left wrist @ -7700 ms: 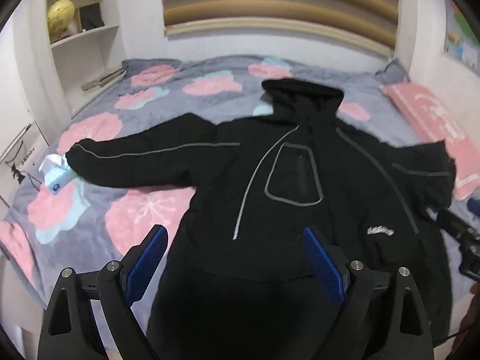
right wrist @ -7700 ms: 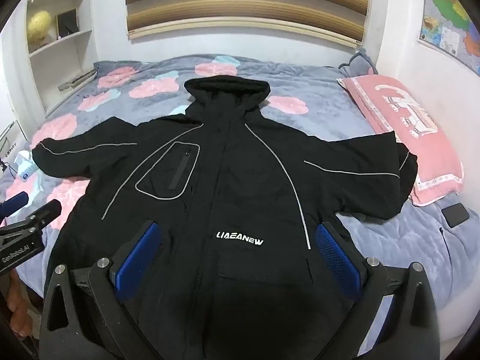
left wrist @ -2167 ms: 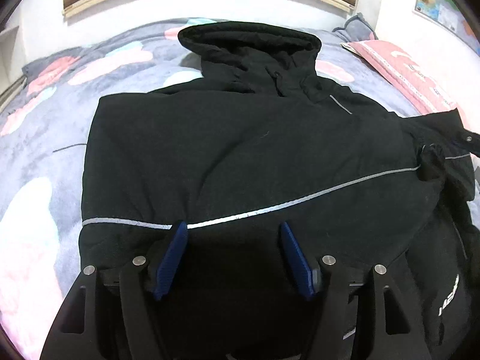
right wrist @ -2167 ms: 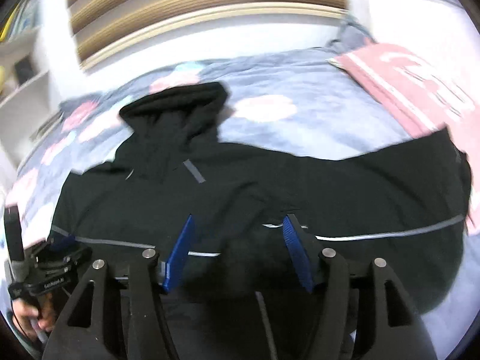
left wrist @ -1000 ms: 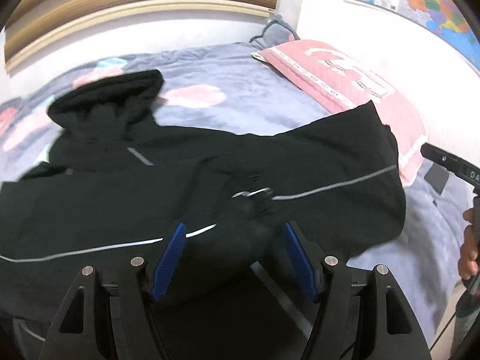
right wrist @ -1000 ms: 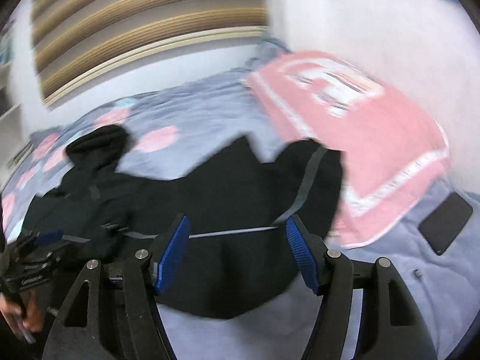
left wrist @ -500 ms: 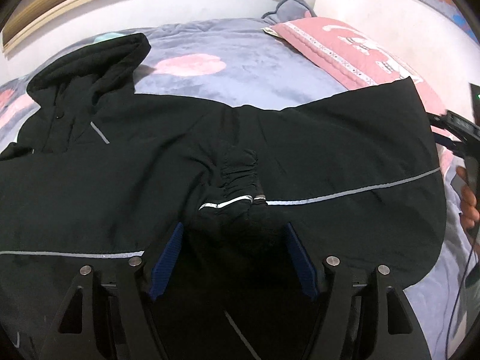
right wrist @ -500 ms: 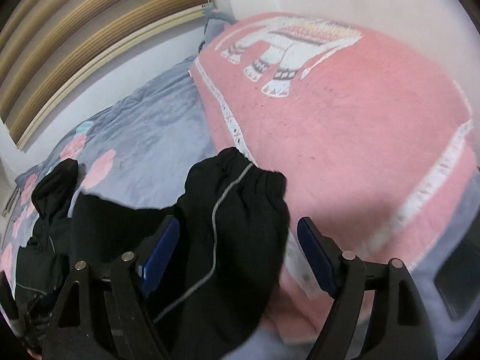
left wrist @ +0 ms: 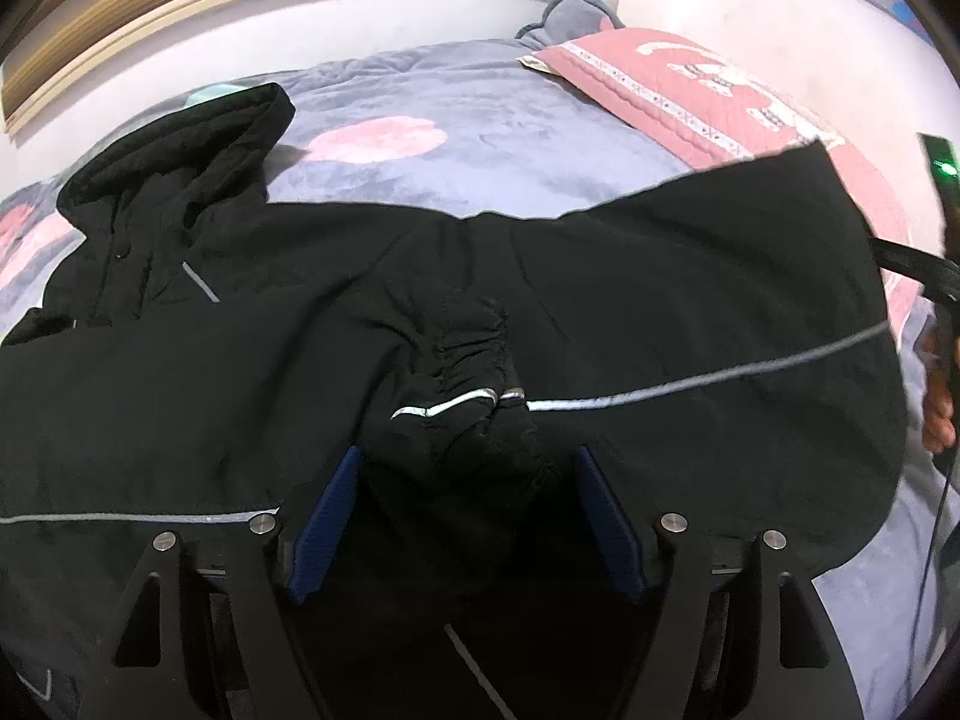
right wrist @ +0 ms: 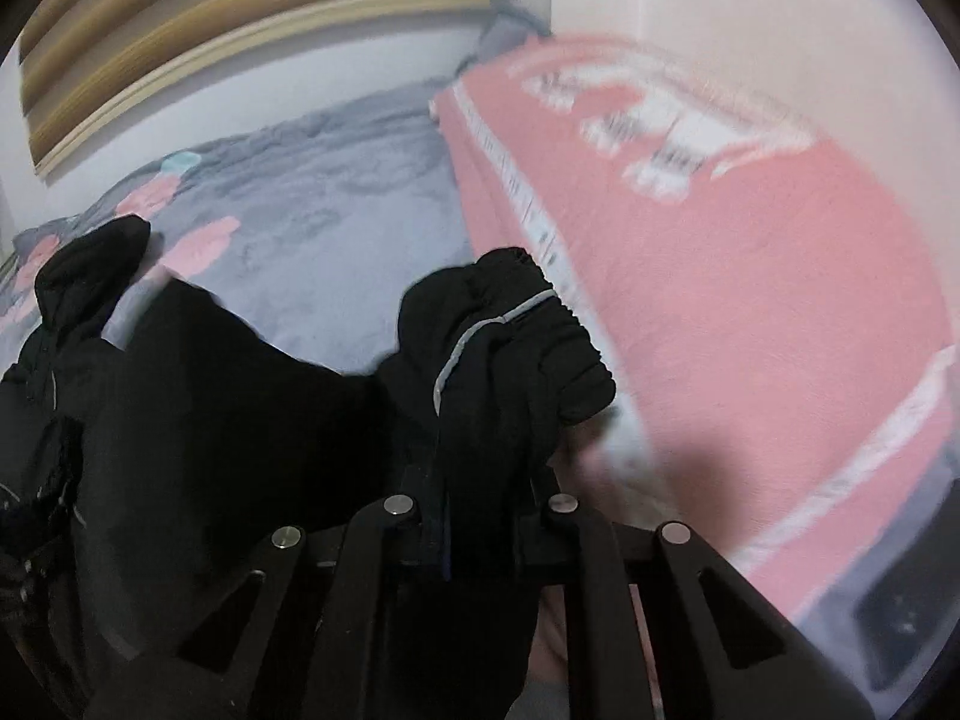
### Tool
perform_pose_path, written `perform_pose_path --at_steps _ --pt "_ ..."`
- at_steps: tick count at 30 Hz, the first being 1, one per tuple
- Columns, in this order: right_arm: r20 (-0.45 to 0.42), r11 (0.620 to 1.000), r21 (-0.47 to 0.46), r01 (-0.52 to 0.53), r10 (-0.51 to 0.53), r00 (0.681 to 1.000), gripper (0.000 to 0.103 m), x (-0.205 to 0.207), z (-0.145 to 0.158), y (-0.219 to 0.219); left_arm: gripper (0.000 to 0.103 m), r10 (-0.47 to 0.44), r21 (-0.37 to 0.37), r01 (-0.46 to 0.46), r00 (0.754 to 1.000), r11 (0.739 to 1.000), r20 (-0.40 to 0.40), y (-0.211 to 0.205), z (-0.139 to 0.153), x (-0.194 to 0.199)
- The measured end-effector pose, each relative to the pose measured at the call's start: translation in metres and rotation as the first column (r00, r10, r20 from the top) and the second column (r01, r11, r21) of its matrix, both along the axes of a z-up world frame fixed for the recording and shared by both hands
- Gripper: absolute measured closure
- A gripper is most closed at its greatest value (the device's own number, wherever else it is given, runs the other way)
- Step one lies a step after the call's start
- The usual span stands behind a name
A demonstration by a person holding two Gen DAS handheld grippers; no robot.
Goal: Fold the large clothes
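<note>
Left gripper (left wrist: 465,525): matte black frame, two angular arms with triangular cut-outs, four round silver screws across the top. Fingers (left wrist: 324,525) carry dark blue ribbed pads on the inner faces. Right gripper (right wrist: 480,516) is the same build, black frame with cut-outs and four silver screw heads; its blue pads are mostly hidden, only a thin dark blue edge shows. In the left wrist view, the right-hand unit shows at the frame edge as a black bar with a small green light, thin black cable trailing down beside the hand (left wrist: 936,402).
</note>
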State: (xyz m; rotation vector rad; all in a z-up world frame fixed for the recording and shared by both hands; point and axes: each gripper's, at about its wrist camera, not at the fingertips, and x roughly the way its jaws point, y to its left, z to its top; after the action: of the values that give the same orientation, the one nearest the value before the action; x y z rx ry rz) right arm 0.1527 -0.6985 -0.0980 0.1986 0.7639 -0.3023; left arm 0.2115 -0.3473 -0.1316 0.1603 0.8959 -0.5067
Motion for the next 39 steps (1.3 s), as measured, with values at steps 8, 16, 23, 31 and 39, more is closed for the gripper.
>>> perform_pose_path --at_steps 8,16,23,31,39 --pt "0.185 0.961 -0.02 0.275 -0.267 0.946 0.089 -0.117 0.063 -0.057 0.029 -0.048 -0.103 0.05 0.998 0.993 0.027 -0.011 0.039 0.0" --pt "-0.018 0.951 0.074 0.301 -0.301 0.953 0.089 -0.113 -0.004 -0.068 0.029 -0.082 0.06 0.085 0.995 0.995 -0.051 -0.048 -0.002 0.01" --pt "0.037 0.955 0.179 0.236 -0.247 0.968 0.089 -0.119 0.009 -0.07 0.029 -0.116 -0.051 0.115 0.993 0.992 -0.023 -0.013 0.041 -0.007" --pt "0.128 0.993 0.08 0.081 -0.091 0.988 0.089 -0.082 0.086 0.035 0.029 -0.068 -0.099 0.077 0.993 0.992 0.094 0.08 0.099 -0.03" --pt "0.128 0.985 -0.054 -0.161 0.167 0.978 0.089 -0.012 0.128 0.218 0.029 0.07 -0.137 -0.052 0.989 0.989 0.129 0.187 0.121 -0.034"
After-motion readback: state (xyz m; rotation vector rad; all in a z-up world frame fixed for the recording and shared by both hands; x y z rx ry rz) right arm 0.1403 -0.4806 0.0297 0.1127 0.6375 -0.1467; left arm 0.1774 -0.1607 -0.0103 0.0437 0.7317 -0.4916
